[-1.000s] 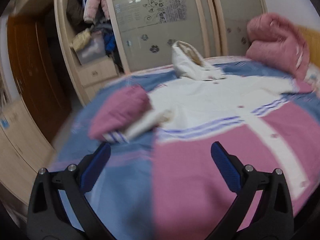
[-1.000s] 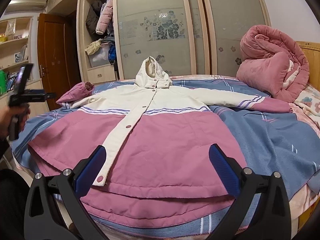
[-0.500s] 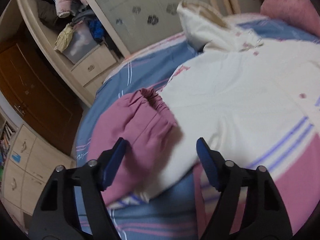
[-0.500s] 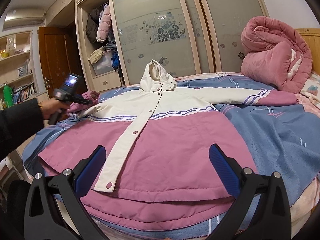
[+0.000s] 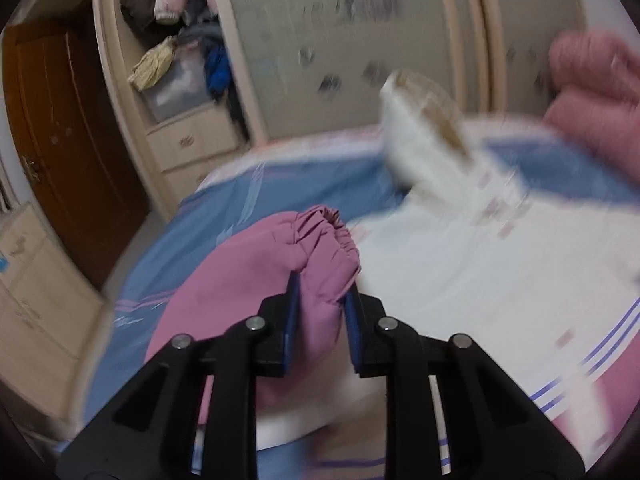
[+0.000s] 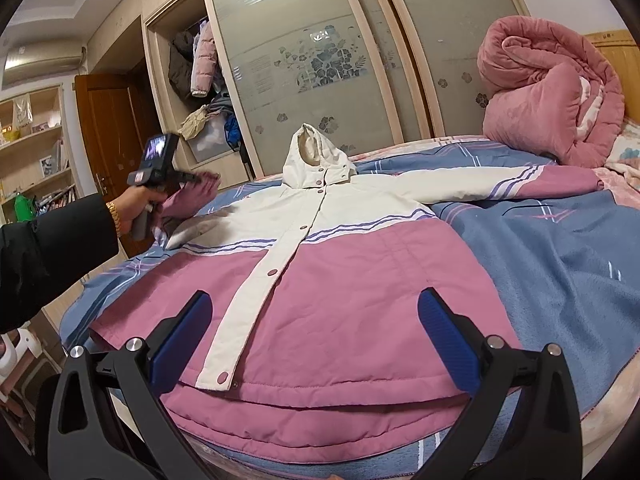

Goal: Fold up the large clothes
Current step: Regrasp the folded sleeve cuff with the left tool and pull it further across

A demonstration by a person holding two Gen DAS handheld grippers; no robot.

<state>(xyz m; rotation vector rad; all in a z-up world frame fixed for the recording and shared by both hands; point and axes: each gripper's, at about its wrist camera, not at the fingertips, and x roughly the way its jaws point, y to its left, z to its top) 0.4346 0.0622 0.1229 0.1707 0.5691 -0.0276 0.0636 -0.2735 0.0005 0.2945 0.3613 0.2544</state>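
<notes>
Bed holds our spread jacket; left gripper just closed on the pink cuff, right gripper wide, empty. Next: fold sleeve inward.

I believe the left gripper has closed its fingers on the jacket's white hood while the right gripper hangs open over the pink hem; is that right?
Not quite: the left gripper has just closed on the jacket's pink sleeve cuff, not the hood, which stands untouched further back, as the left wrist view shows. The rest holds: the right gripper hangs open over the pink hem.
</notes>
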